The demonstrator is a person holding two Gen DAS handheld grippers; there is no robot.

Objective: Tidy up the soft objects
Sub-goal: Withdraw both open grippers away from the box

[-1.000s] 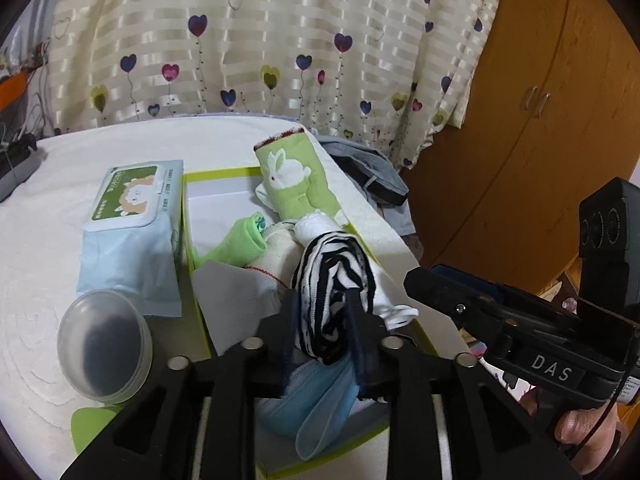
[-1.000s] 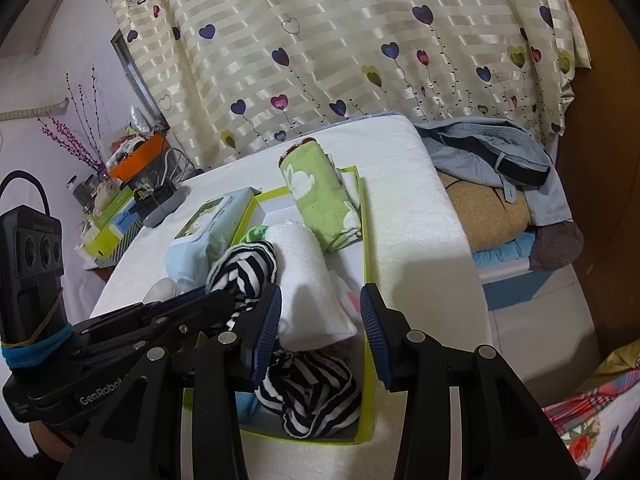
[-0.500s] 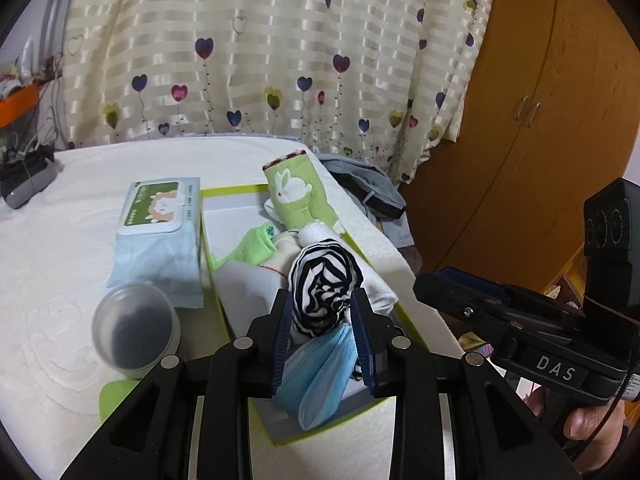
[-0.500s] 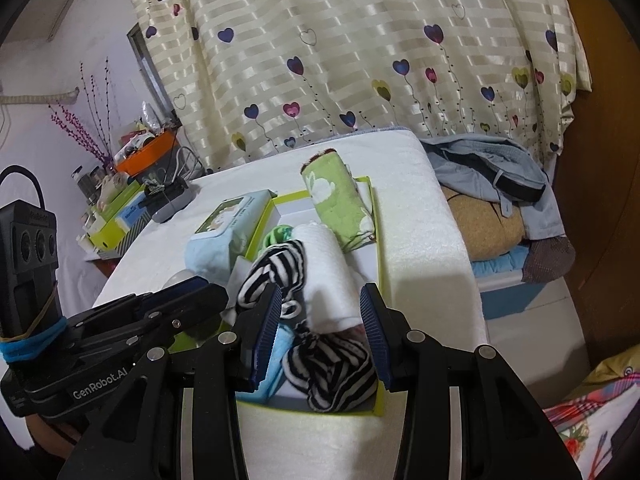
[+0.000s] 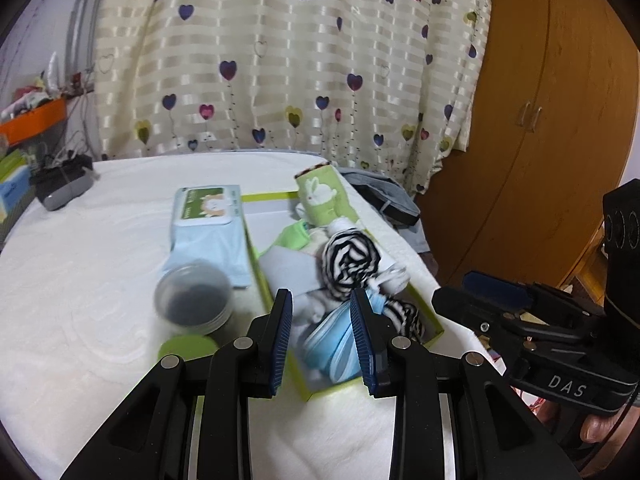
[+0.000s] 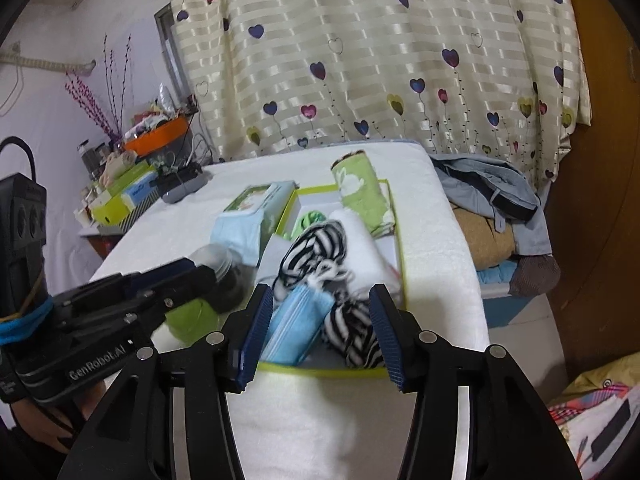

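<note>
Just beyond left tool (image 5: 322, 340), blue mask (image 5: 334, 344)

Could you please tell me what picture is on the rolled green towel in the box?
A white rabbit on the green towel, clearest in the left wrist view.
</note>
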